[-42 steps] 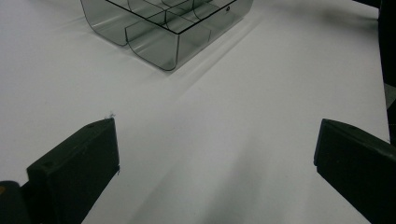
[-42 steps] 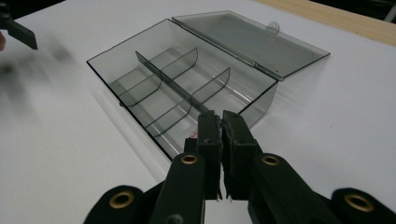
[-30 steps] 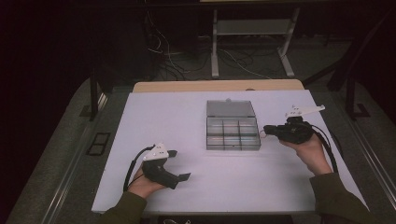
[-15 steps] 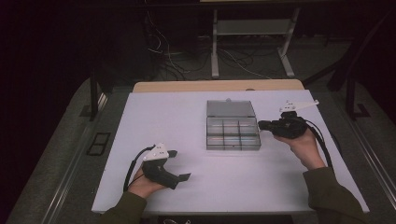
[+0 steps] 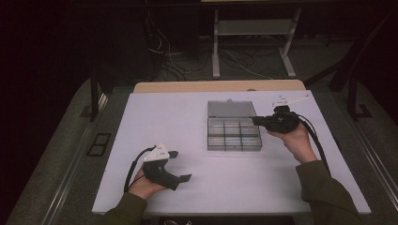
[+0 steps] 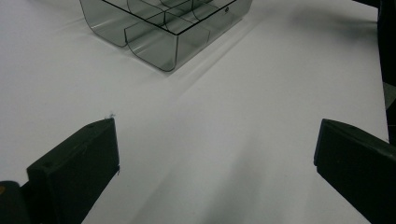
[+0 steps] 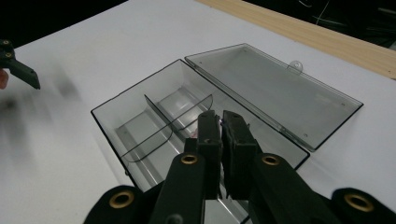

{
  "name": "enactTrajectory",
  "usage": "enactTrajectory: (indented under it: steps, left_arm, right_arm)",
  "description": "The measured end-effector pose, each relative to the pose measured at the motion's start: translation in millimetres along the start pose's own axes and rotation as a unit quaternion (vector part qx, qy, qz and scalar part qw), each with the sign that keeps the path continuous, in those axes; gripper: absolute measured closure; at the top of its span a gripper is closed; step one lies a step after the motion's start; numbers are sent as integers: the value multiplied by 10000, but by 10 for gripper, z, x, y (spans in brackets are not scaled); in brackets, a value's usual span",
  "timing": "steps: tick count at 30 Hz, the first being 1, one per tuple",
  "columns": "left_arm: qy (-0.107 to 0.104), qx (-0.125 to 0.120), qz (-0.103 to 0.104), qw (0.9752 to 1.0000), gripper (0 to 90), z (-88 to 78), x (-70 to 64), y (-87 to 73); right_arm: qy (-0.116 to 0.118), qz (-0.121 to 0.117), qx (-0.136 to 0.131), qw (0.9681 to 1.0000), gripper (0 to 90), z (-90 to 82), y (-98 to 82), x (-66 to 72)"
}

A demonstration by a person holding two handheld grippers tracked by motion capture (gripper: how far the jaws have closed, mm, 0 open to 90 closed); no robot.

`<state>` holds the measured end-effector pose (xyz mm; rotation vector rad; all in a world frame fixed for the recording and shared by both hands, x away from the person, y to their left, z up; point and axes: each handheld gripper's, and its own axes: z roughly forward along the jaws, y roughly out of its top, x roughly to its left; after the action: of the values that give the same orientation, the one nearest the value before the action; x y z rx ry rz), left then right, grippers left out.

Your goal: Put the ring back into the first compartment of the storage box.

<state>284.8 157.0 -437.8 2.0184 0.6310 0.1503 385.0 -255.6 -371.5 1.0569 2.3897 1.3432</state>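
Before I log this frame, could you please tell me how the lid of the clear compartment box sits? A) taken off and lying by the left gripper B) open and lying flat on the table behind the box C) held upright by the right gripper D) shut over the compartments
B: the lid lies folded back flat on the table, joined to the far edge of the compartment box, whose dividers stand uncovered.

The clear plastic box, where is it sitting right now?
In the high view the box sits right of the table's middle, lid open flat toward the far edge. The right gripper, jaws shut, hovers at its right side.
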Motion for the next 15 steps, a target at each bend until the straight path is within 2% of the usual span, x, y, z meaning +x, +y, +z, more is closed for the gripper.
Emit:
enactTrajectory:
  steps: [15]
  left_arm:
    - [-38, 7, -12, 10000, 0, 7, -9, -3]
  right_arm:
    - [42, -47, 93, 9999, 857, 248, 168, 53]
